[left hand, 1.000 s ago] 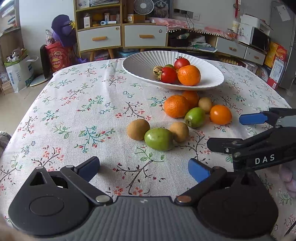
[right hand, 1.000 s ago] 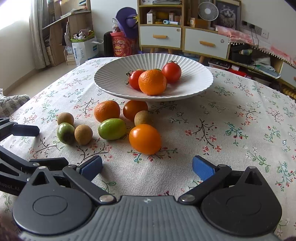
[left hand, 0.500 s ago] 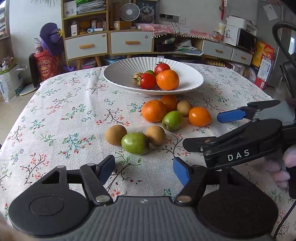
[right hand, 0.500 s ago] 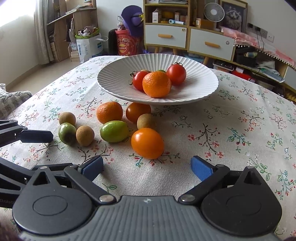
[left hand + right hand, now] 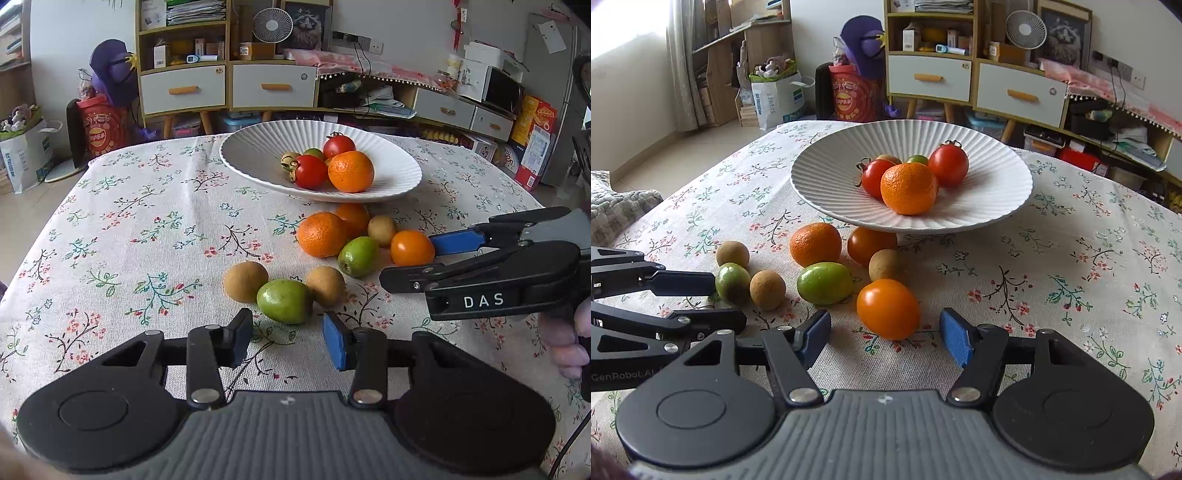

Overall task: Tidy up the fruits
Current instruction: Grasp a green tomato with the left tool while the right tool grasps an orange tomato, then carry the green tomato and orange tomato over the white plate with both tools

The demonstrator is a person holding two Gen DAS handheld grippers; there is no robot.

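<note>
Both tongs have just been closing. The left tongs [image 5: 286,341] stand partly spread with the green fruit [image 5: 284,301] just ahead of the pads, not yet pinched. The right tongs [image 5: 884,338] stand partly spread around the near side of the orange tomato [image 5: 888,308]; the pads do not press on it.

Location of the fruit: the loose pieces lie on the table [image 5: 140,229] in front of the white bowl [image 5: 251,155], which already holds several pieces.

Risks:
- The fruits are round and smooth. Off-centre pad contact likely squeezes a piece forward, out of the grip, and it can then roll on the cloth.
- The green fruit touches a brown fruit [image 5: 325,285] on one side and lies just beside another [image 5: 245,280]. A pad may catch a neighbour and scatter the group.
- The tomato skin is thin and glossy. Excess pressure may bruise or split it.
- The two tongs work near each other; their paths to the bowl may cross.

The cloth is a woven floral fabric. The bowl is ribbed, shallow and hard.
</note>
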